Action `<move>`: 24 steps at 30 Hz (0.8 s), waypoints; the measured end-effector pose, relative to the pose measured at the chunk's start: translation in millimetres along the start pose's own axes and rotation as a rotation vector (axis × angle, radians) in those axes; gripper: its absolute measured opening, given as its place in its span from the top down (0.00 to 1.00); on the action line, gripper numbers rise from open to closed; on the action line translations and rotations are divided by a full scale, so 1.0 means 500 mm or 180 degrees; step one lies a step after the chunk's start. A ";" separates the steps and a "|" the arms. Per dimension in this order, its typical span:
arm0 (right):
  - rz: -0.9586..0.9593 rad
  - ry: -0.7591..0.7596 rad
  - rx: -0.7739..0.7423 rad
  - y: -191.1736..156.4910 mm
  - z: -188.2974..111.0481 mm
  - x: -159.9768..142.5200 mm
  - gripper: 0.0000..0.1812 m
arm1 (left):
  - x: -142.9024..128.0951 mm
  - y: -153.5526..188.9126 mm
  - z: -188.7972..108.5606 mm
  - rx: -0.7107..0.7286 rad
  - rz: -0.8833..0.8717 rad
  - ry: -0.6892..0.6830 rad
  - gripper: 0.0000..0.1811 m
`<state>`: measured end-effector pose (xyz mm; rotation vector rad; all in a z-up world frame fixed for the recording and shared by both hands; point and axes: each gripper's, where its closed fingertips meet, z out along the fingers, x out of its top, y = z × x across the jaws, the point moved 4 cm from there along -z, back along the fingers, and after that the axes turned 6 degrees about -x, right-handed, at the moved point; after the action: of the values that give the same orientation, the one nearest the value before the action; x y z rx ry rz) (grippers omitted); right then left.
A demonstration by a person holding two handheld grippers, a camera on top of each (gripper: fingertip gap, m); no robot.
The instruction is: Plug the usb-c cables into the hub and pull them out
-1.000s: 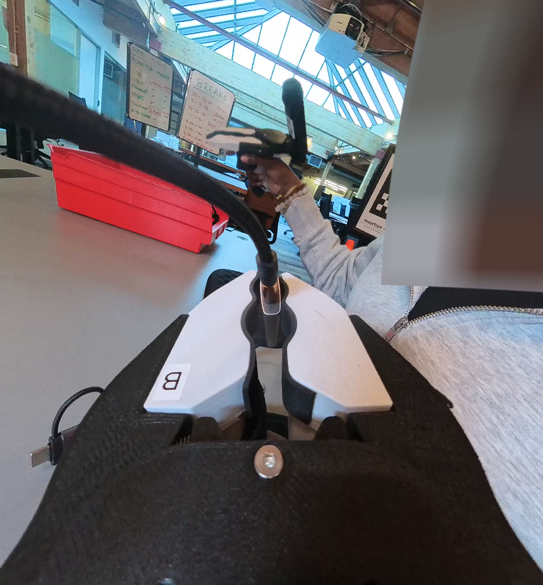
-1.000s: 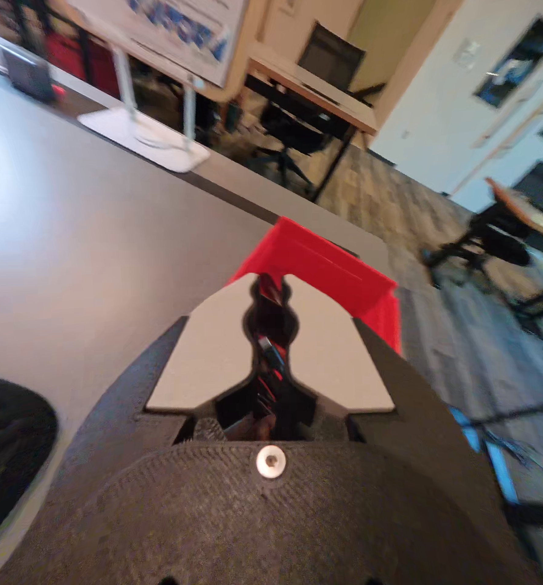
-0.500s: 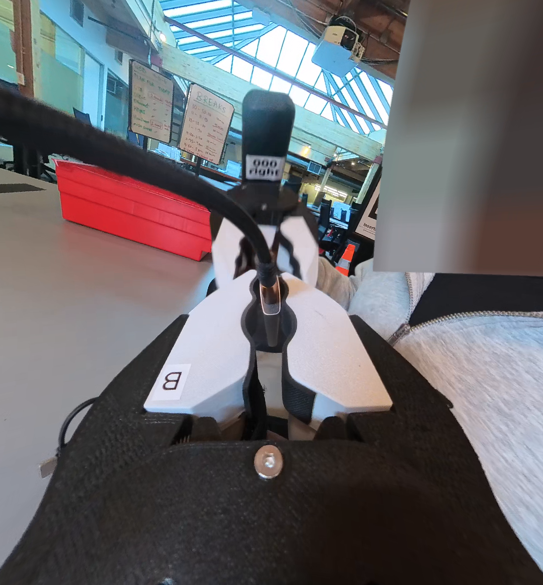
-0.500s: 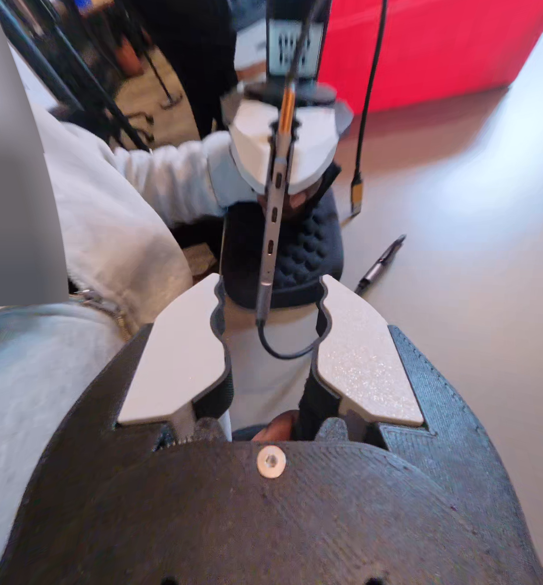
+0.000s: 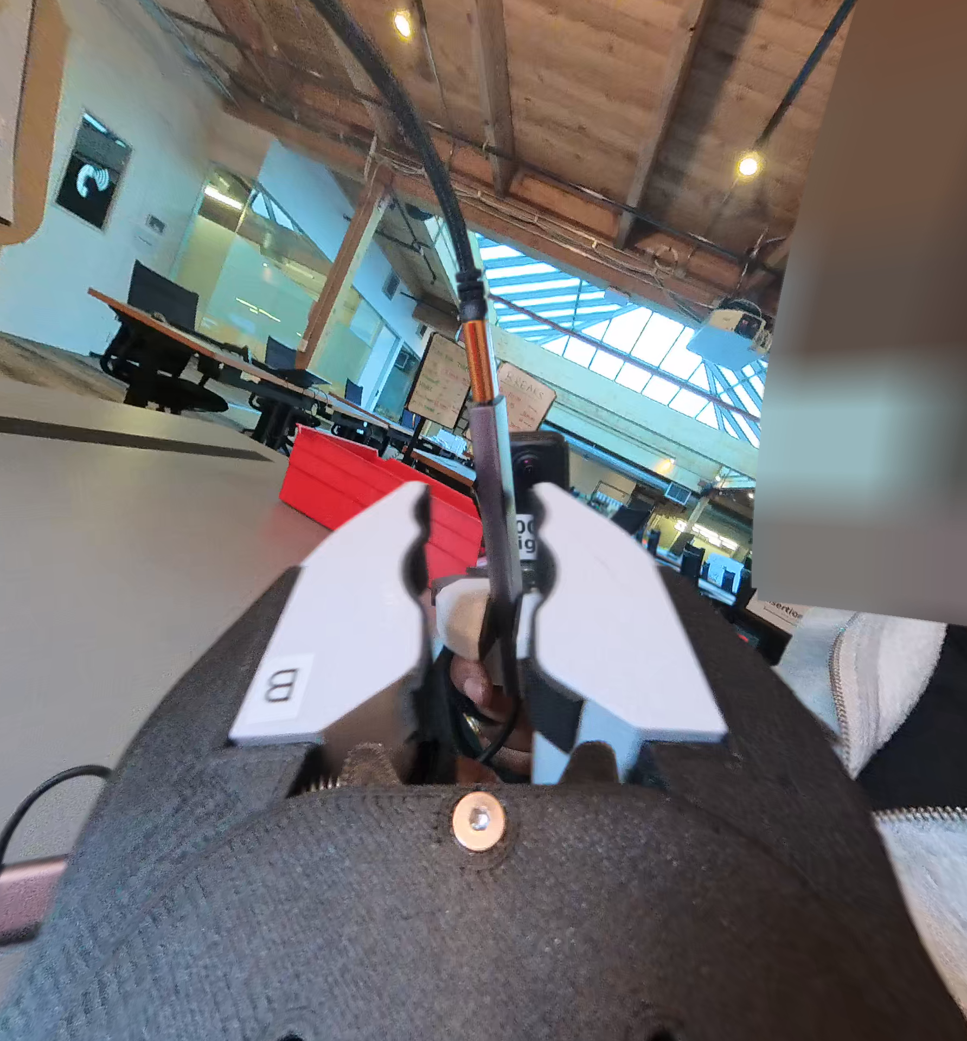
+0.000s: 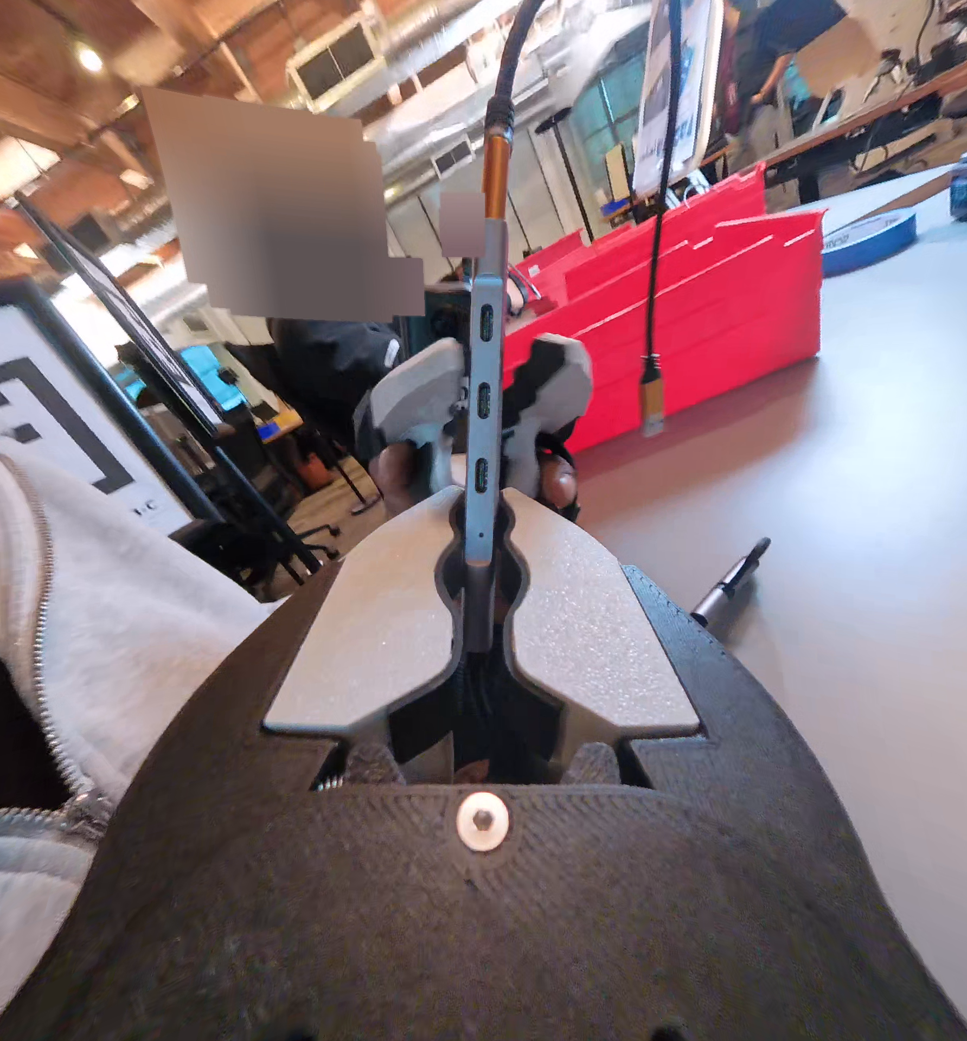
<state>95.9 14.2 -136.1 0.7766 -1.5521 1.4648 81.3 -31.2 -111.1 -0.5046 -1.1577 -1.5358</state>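
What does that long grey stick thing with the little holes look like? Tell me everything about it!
The hub is a thin grey bar that looks like metal, held upright above the table. Three small oval ports run down its narrow edge. The right gripper is shut on its lower end, where a short dark cord comes out. The left gripper sits open around its middle. An orange-sleeved plug on a black braided cable is plugged into its top end.

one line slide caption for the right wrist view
Right gripper clamps the grey hub upright, orange-collared cable plugged in its top; open left gripper straddles it.
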 end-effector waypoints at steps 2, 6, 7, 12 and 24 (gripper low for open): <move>-0.0026 -0.0125 -0.0083 0.004 0.005 -0.010 0.96 | -0.002 0.002 -0.001 -0.0034 0.0058 -0.0087 0.93; -0.0212 -0.0193 -0.0147 0.010 -0.002 -0.009 0.87 | -0.013 0.002 -0.006 0.0060 0.0189 -0.0245 0.95; -0.0308 -0.0078 -0.0218 0.013 -0.010 0.006 0.80 | -0.018 -0.003 -0.009 0.0147 0.0245 -0.0338 0.95; -0.0502 0.0386 -0.0211 0.011 -0.058 0.070 0.80 | -0.049 -0.001 -0.004 0.0029 0.0239 -0.0800 0.95; -0.0401 0.0613 0.0082 -0.002 -0.084 0.094 0.97 | -0.095 0.023 0.050 -0.0212 0.0413 -0.1233 0.94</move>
<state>82.3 60.7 -95.5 0.7127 -1.3191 1.4252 100.2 14.9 -134.2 -0.9346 -1.3388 -1.4036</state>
